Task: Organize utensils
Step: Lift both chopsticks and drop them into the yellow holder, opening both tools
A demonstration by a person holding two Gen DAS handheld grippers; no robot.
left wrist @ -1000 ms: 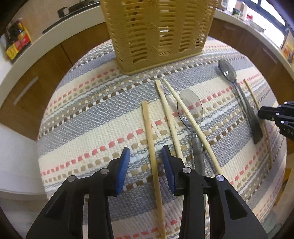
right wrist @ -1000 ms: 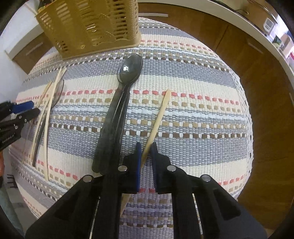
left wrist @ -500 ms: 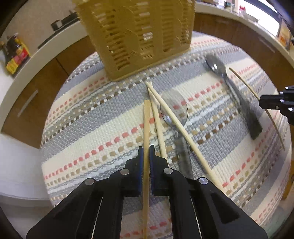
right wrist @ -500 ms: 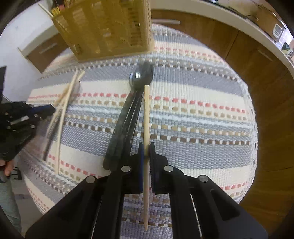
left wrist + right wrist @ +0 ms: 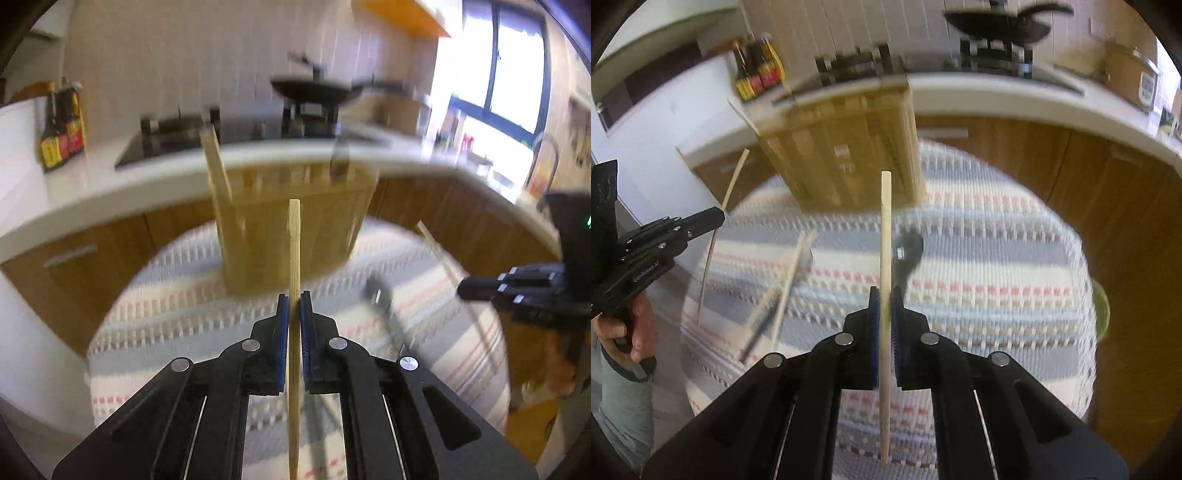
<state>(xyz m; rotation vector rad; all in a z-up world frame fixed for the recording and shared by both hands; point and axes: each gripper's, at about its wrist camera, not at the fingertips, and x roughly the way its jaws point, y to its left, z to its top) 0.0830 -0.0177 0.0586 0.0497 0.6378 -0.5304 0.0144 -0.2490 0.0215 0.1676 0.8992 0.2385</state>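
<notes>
My left gripper (image 5: 294, 301) is shut on a wooden chopstick (image 5: 294, 243) and holds it lifted, pointing toward the tan slotted utensil basket (image 5: 314, 225). My right gripper (image 5: 885, 295) is shut on another wooden chopstick (image 5: 885, 221), also lifted, facing the basket (image 5: 846, 155). The left gripper shows at the left of the right wrist view (image 5: 701, 219) with its chopstick (image 5: 718, 221). The right gripper shows at the right of the left wrist view (image 5: 461, 290). Two chopsticks (image 5: 790, 277) and a clear spoon lie on the striped mat (image 5: 997, 258). A dark spoon (image 5: 905, 254) lies mid-mat.
The mat covers a round table. Behind it runs a white counter (image 5: 110, 184) with a stove, a black pan (image 5: 314, 92) and sauce bottles (image 5: 61, 125). Wooden cabinets (image 5: 1108, 184) stand below the counter. Both views are blurred by motion.
Both grippers have lifted off the mat with their chopsticks and tilted up to face the basket. One second ago the left gripper was open over its chopstick; it shut on it since.
</notes>
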